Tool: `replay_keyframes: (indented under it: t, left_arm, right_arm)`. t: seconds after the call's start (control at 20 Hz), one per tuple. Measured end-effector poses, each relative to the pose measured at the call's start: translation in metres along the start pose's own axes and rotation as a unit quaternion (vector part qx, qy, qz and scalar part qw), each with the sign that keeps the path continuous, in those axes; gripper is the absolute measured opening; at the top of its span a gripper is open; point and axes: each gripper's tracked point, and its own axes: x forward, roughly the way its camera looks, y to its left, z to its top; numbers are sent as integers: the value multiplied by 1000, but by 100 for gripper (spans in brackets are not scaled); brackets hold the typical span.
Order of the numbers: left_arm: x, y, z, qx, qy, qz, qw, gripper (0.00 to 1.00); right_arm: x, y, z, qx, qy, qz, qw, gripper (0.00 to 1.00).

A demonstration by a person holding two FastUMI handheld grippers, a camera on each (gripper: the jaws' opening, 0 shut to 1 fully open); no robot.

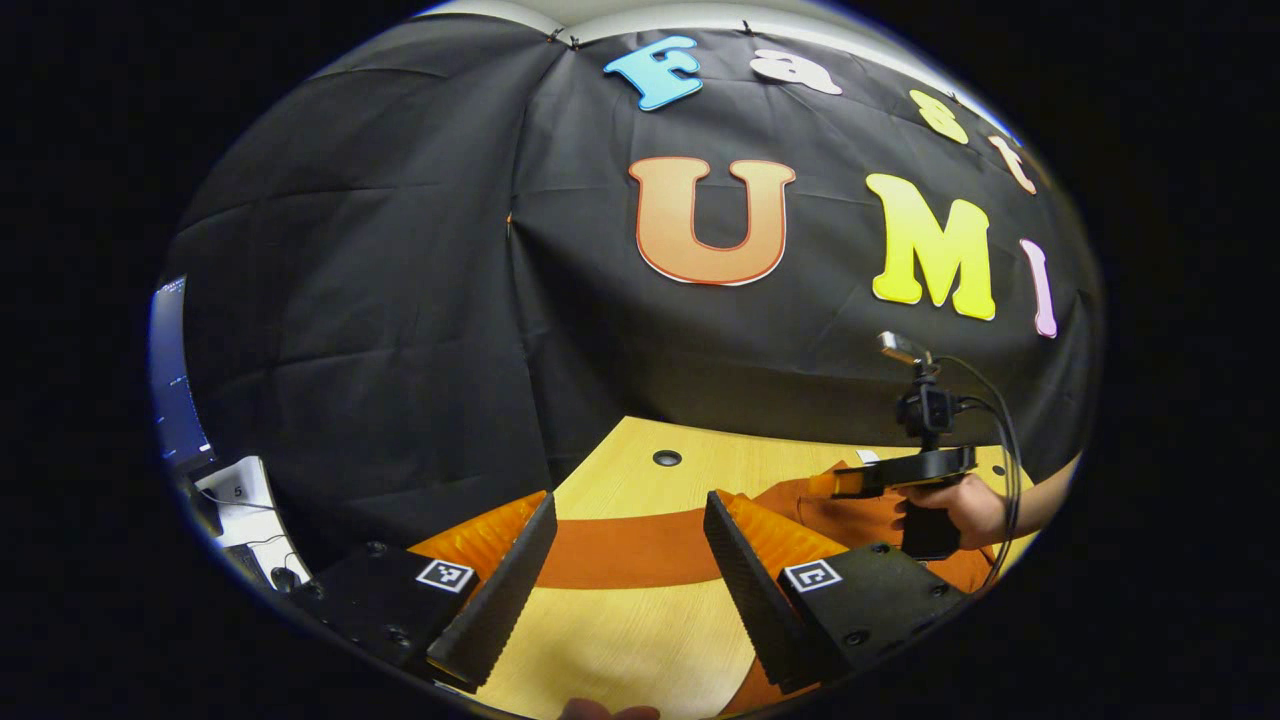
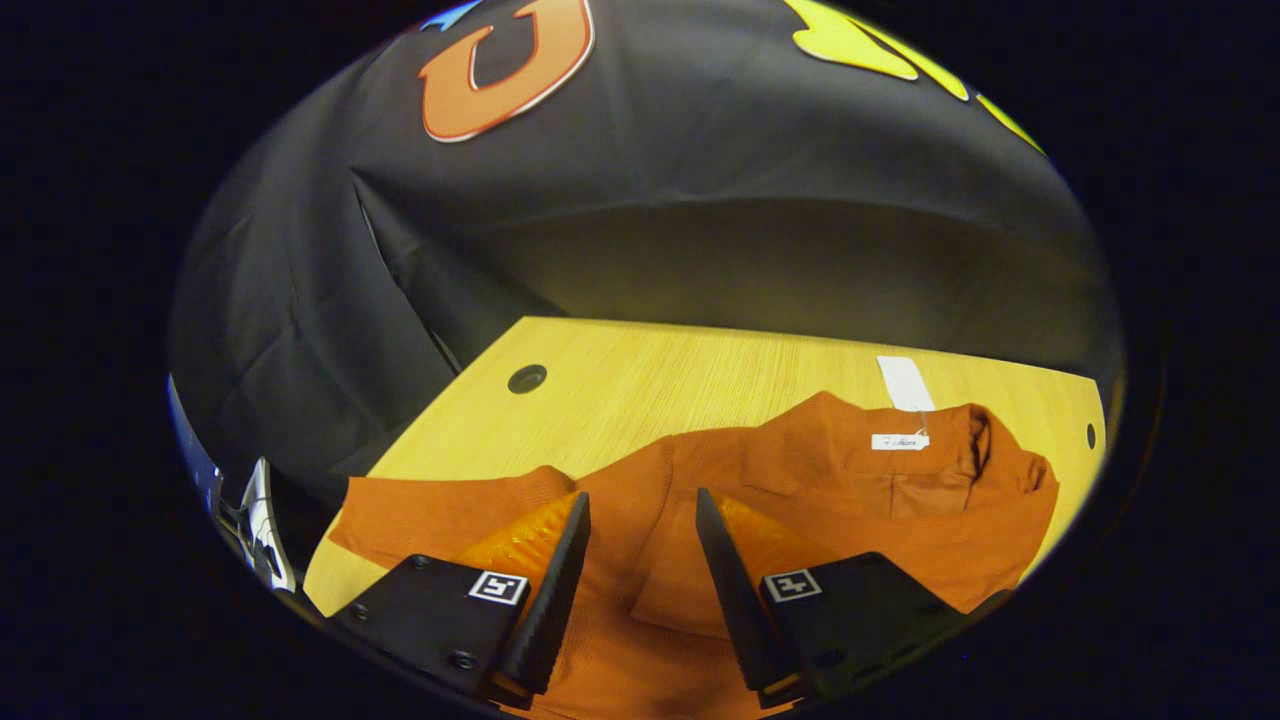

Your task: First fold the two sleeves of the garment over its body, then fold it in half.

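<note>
table [image 2: 650, 385] was seen across mid-frame | garment [image 2: 850, 500] was spread at lower right, sleeve [image 2: 430, 515] stretched lower left | left gripper [image 1: 630, 560] and right gripper [image 2: 640, 560] were held open, empty | risk judged: cloth bunched if pinched too thickly

desk far side: bare wood on the desk [image 2: 700, 370] between the garment [image 2: 800, 500] and the booth wall, plenty of room to pass
cable hole: small round hole [image 2: 527, 378] at the far left, flush, blocks nothing
left claw [image 1: 630, 570]: fingers apart, bare wood between them, sleeve [image 1: 625, 550] lying across just beyond
right claw [image 2: 640, 570]: fingers apart over the garment
right side: in the left gripper view the other claw and the hand [image 1: 965, 508] holding it sit above the garment, trailing cable [image 1: 1005, 450] behind
</note>
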Motion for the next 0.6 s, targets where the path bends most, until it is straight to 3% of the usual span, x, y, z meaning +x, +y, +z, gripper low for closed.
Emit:
replay_keyframes:
  t: [0.15,0.2,0.25,0.35,0.4,0.45,0.6]
  left_arm:
    - [5,3,2,-8,-12,-1,1000,96]
    - [7,9,4,-7,-17,3,1000,96]
    - [10,19,6,-7,-26,11,1000,96]
    - [17,38,6,-7,-28,19,999,96]
    - [22,48,3,-7,-26,23,999,96]
    - [29,61,0,-7,-28,30,999,96]
    - [59,91,-18,-15,-7,32,999,96]
  right_arm:
    - [-53,0,8,-9,-31,5,999,81]
    - [-70,2,9,-10,-38,9,999,77]
    - [-88,6,8,-11,-43,14,999,84]
    - [-125,10,8,-14,-52,27,998,84]
    - [-142,10,7,-16,-58,31,998,77]
    - [-158,10,7,-18,-63,32,997,83]
    - [-204,20,-9,-10,-62,45,997,83]
